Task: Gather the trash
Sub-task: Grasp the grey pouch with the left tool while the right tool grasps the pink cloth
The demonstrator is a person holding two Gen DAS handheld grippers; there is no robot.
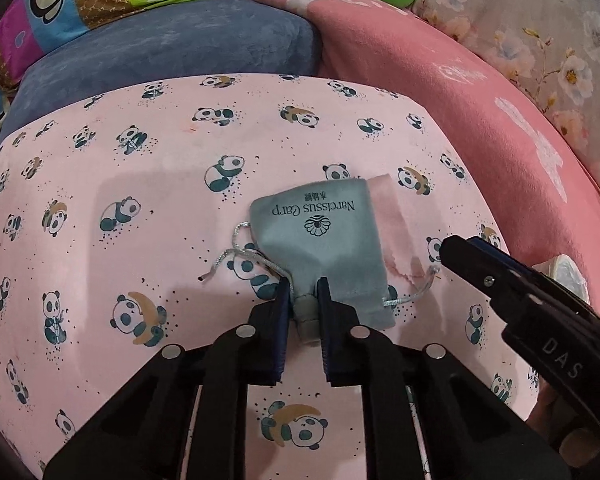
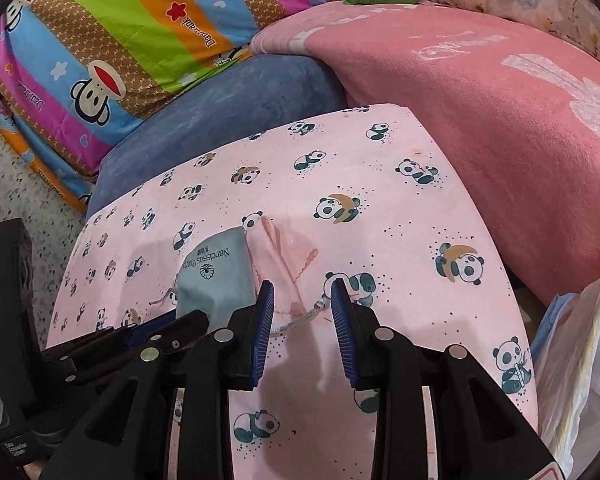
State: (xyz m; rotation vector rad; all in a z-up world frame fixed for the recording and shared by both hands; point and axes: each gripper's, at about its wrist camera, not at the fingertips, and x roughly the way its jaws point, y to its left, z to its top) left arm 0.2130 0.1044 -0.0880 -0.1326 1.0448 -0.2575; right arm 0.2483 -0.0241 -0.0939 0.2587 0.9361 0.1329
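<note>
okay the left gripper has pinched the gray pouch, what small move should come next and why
Probably lift the left gripper slightly: it is shut on the gray pouch, which still lies on the panda cloth over a pink cloth scrap. The open right gripper could then take the scrap.

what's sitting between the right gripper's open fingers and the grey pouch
In the right wrist view, the right gripper frames a silver drawstring and part of a pink cloth beside the grey pouch.
</note>
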